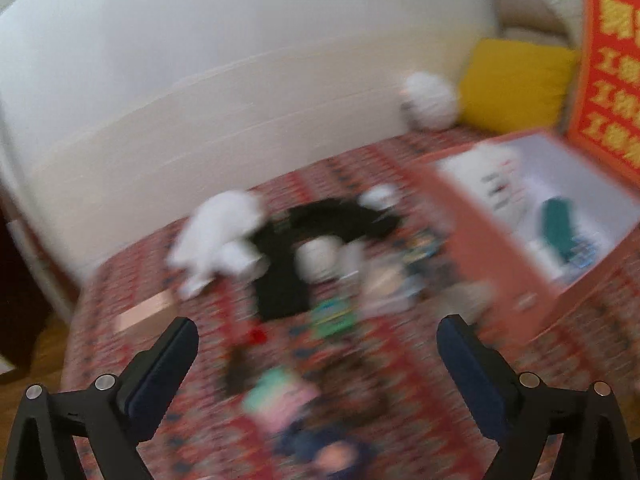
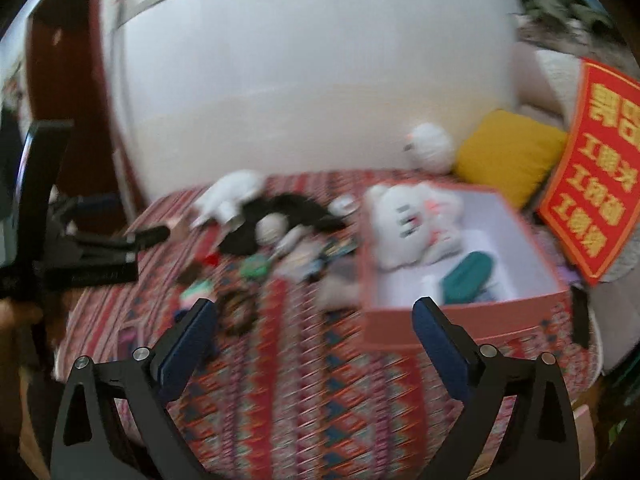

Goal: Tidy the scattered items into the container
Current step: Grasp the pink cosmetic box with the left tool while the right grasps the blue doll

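Both views are motion-blurred. An open salmon box stands on the patterned bedspread at the right, with a white plush and a teal item inside. Left of it lie scattered things: a white plush, a black garment, a white round object, a green item and a pink-and-mint item. My left gripper hovers open and holds nothing above this pile. My right gripper is open and holds nothing, near the box's front-left corner.
The box's red lid with yellow characters stands upright behind it. A yellow cushion and another white plush rest against the white wall. A small cardboard box sits near the bed's left edge. Wooden floor shows beyond that edge.
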`<action>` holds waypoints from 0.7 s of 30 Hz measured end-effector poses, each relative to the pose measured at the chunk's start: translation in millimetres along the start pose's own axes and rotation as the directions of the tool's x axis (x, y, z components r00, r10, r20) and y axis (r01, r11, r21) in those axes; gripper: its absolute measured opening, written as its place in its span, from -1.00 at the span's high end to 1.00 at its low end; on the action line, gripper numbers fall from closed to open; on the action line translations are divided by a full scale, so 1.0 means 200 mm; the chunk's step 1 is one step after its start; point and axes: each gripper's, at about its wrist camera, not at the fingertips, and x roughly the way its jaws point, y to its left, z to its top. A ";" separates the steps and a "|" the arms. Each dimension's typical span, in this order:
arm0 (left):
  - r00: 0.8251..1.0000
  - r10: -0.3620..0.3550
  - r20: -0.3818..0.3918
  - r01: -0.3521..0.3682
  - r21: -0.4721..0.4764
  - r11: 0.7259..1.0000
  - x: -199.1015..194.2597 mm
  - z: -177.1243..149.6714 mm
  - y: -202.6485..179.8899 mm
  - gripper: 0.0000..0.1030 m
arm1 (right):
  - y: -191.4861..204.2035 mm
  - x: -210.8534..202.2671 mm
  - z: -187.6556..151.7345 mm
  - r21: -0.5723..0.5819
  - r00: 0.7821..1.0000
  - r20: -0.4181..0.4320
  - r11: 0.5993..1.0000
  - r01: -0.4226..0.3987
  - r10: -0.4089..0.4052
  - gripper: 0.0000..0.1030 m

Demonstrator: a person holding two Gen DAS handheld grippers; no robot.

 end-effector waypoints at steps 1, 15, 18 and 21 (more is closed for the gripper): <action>1.000 0.027 -0.010 -0.027 -0.006 1.000 0.00 -0.04 0.07 -0.92 | 0.07 0.04 -0.02 -0.019 1.000 -0.018 1.000 -0.015 0.015 -0.94; 0.972 0.189 -0.139 -0.197 -0.045 0.979 0.29 -0.55 0.83 -0.92 | 0.70 0.77 -0.28 -0.126 0.951 -0.285 0.978 -0.164 0.122 -0.91; 0.964 0.234 -0.126 -0.235 0.009 0.972 0.43 -0.56 0.89 -0.92 | 0.76 0.91 -0.31 -0.176 0.943 -0.317 0.971 -0.162 0.100 -0.90; 0.958 0.262 -0.114 -0.252 0.095 0.963 0.63 -0.52 0.93 -0.92 | 0.80 1.04 -0.34 -0.247 0.943 -0.329 0.959 -0.141 0.054 -0.90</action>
